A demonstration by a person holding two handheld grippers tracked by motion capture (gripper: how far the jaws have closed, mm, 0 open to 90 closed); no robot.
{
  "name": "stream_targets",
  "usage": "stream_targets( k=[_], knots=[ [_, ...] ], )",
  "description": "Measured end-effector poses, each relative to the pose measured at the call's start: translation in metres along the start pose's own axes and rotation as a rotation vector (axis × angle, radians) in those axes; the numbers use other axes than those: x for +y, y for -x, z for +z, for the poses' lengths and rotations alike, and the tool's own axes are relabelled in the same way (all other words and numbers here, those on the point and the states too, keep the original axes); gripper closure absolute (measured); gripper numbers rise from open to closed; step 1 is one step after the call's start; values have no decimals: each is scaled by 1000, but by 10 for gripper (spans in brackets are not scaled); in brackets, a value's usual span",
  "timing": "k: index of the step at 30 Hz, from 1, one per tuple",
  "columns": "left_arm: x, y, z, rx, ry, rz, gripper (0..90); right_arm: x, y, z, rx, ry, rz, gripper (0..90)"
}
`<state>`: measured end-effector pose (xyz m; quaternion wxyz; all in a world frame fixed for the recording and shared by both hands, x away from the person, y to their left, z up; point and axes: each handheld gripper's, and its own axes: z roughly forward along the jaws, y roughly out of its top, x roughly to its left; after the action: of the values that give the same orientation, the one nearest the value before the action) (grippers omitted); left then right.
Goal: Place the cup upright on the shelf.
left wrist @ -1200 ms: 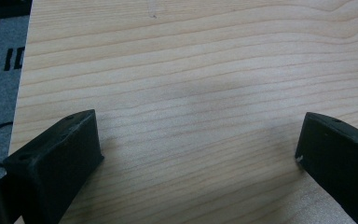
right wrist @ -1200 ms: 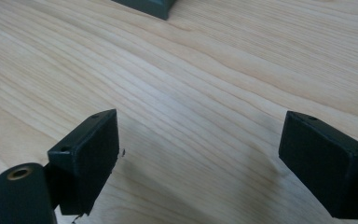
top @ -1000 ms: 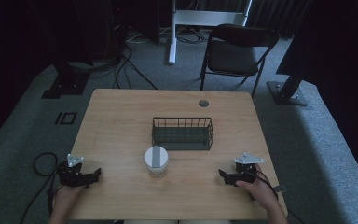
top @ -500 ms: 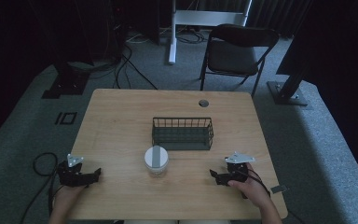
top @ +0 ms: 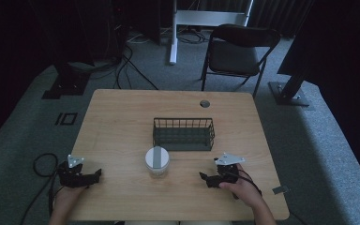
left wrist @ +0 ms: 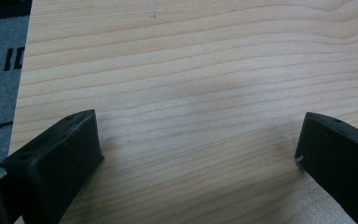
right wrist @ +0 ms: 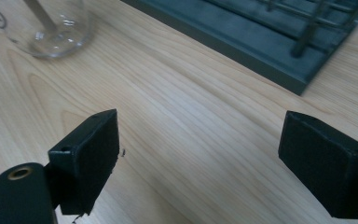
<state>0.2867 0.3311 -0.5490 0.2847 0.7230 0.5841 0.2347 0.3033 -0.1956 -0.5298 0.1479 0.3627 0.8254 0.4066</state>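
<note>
A clear jar with a white lid (top: 157, 160) stands at the middle front of the wooden table (top: 122, 122). Behind it sits a dark wire basket (top: 183, 133). My left gripper (top: 93, 175) rests at the table's front left, open, with bare wood between its jaws (left wrist: 196, 140). My right gripper (top: 205, 178) is at the front right, open, pointing left toward the jar. In the right gripper view the jar's glass base (right wrist: 56, 32) is at the upper left and the basket's base (right wrist: 256, 37) runs across the top, with my right gripper (right wrist: 198, 154) over bare wood.
A round cable hole (top: 204, 103) sits near the table's far edge. A black folding chair (top: 239, 49) stands behind the table, with cables on the floor (top: 126, 61) at the back left. A cable loop (top: 40, 161) lies off the left edge.
My right gripper has moved left along the front of the table toward the jar. The left gripper has stayed where it was.
</note>
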Motion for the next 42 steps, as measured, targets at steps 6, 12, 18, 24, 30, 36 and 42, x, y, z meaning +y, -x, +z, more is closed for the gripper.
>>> stream_targets(
  k=[6,12,18,24,30,36,42],
  knots=[
    [0,0,0,0,0,0,1,6,-12,7,29,4,-31,123],
    [0,0,0,0,0,0,1,12,-24,16,65,15,-44,123],
    [0,0,0,0,0,0,1,18,-34,23,93,17,-67,123],
    [0,0,0,0,0,0,1,26,-47,33,124,26,-87,141],
    [0,0,0,0,0,0,1,33,-57,39,153,38,-103,141],
    [0,0,0,0,0,0,1,37,-66,45,172,45,-122,141],
    [0,0,0,0,0,0,1,44,-76,54,197,54,-133,140]
  ],
)
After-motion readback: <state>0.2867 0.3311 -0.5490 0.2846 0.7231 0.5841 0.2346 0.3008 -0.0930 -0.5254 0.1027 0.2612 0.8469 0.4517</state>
